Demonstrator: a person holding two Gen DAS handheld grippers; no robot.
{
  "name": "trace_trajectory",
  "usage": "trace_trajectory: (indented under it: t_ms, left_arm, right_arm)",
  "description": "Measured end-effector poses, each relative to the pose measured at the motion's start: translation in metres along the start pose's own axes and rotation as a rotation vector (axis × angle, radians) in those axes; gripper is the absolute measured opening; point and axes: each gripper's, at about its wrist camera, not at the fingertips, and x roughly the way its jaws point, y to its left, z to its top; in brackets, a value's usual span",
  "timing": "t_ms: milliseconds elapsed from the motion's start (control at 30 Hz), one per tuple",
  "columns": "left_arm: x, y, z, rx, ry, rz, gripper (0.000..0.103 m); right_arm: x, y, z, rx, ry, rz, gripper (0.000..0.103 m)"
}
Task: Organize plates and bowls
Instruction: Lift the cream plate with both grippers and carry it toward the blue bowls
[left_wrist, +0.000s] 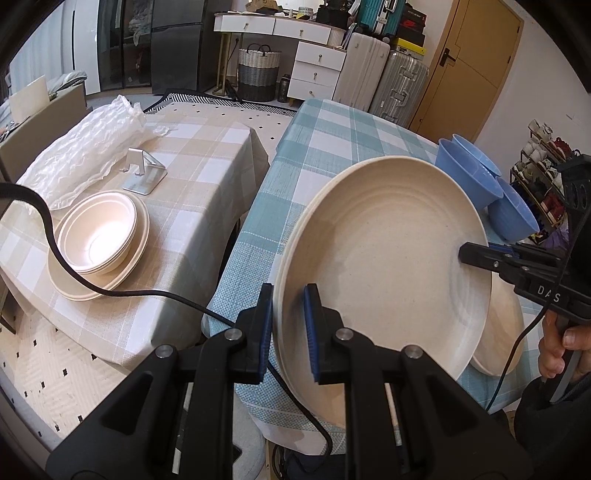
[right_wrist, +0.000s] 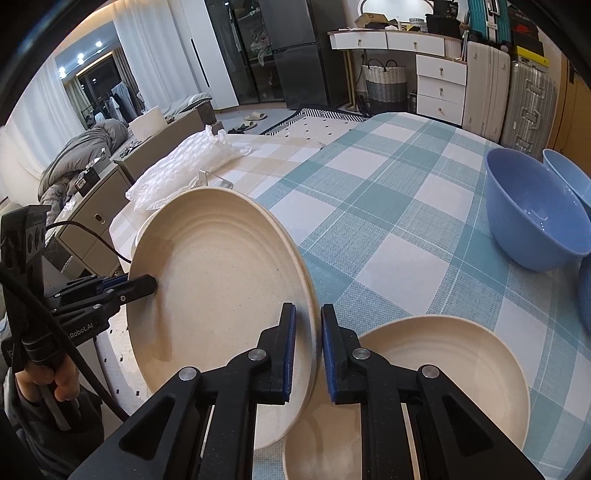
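Cream plate (left_wrist: 384, 258), tilted and lifted over the blue-checked table's (left_wrist: 332, 125) near edge above another plate (right_wrist: 461, 354), rim pinched by left gripper (left_wrist: 288, 328) and right gripper (right_wrist: 308, 350) on opposite sides.

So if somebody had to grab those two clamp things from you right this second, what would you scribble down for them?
Left gripper: shut on the rim of the cream plate, which looks like two stacked plates.
Right gripper: shut on the opposite rim of the same plate, which is tilted above the blue-checked table.
Another cream plate lies on that table beneath.
Blue bowls sit at the far right.
On the beige-checked table: cream bowls stacked on plates.
Done: that beige-table stack, apparently.
Left: probably set the held plate down, then deal with the remaining plate and blue bowls.
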Motion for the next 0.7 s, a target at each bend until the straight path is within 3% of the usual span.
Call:
trace_trajectory:
  t_ms: [700]
  left_arm:
    - [-0.022,-0.039,0.011,0.059,-0.038,-0.033,0.014]
  right_arm:
    - [-0.046,-0.015,-0.004,0.044,-0.064,-0.032,0.014]
